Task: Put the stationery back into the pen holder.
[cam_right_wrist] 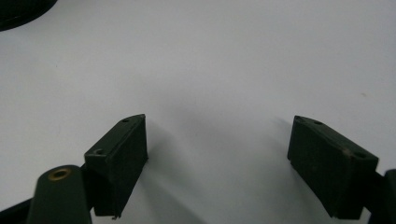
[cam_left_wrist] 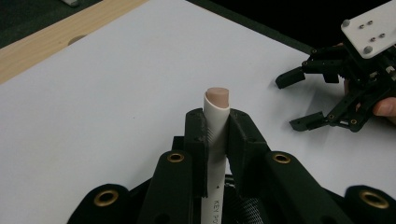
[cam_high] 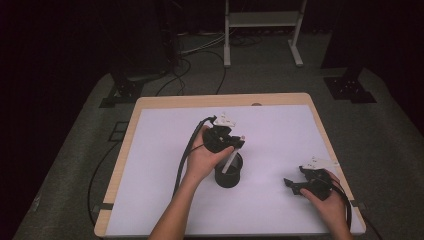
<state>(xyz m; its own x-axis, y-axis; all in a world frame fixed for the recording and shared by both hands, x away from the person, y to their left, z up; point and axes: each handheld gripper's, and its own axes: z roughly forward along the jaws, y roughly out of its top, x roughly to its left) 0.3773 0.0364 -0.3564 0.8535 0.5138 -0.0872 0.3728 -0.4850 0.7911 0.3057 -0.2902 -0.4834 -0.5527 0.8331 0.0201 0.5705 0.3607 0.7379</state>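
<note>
Nearest you, at the table's right side, your right gripper point(cam_high: 296, 184) rests on the white sheet point(cam_high: 280, 135) with its jaws spread wide and nothing between them. Farther in, near the middle, your left gripper point(cam_high: 239, 142) is pinching a white pen point(cam_left_wrist: 215, 135) with a pale pink end, its jaws pressed together on the barrel just below that end. The pen slants down into the black cup point(cam_high: 228, 173), which stands upright on the sheet. I'd judge the pen light, stiff and smooth, so it may slip or pivot in the pads; a hold nearer mid-barrel would steady it. The cup looks light enough to tip if nudged.
</note>
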